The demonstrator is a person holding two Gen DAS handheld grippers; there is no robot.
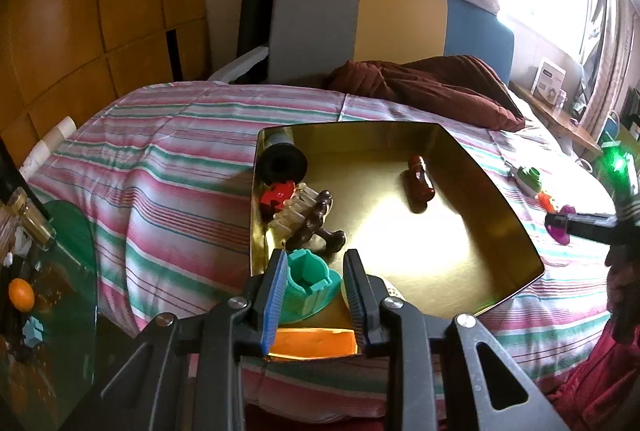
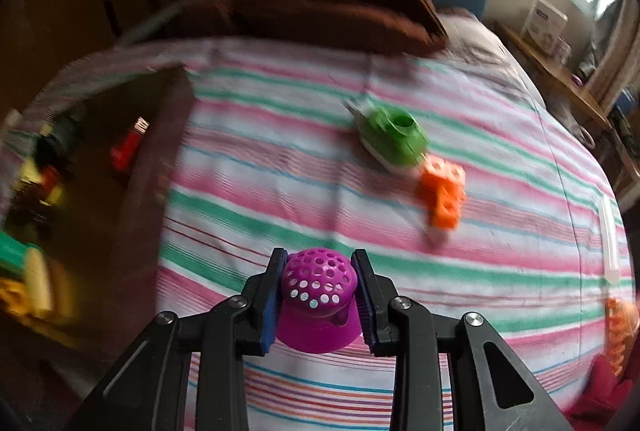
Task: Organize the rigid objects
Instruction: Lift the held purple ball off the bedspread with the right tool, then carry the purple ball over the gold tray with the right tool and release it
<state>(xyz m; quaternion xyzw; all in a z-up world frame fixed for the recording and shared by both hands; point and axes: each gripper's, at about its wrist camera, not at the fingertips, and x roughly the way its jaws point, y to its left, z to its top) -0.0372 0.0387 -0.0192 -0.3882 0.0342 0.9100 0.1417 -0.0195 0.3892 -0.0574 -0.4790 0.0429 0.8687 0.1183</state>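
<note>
A gold tray (image 1: pixel 472 159) lies on the striped bed and holds a black roller (image 1: pixel 282 163), a red block (image 1: pixel 276 196), a brown figure (image 1: pixel 316 227), a brown bottle-shaped piece (image 1: pixel 418 183) and an orange piece (image 1: pixel 316 343). My left gripper (image 1: pixel 316 273) stands around a teal cup-shaped toy (image 1: pixel 310 285) at the tray's near left corner; its pads look slightly off the toy. My right gripper (image 2: pixel 320 283) is shut on a purple perforated dome toy (image 2: pixel 318 291) held over the bed; it also shows in the left wrist view (image 1: pixel 560 225). A green toy (image 2: pixel 394 139) and an orange block (image 2: pixel 442 197) lie on the bed.
A brown blanket (image 1: pixel 432 83) lies at the bed's far side before a grey, yellow and blue headboard (image 1: pixel 400 19). A green glass side table (image 1: pixel 60 271) with jars and an orange fruit stands at left. A white tube (image 2: pixel 610 235) lies on the bed at right. The tray's dark outer wall (image 2: pixel 152 167) is left of the right gripper.
</note>
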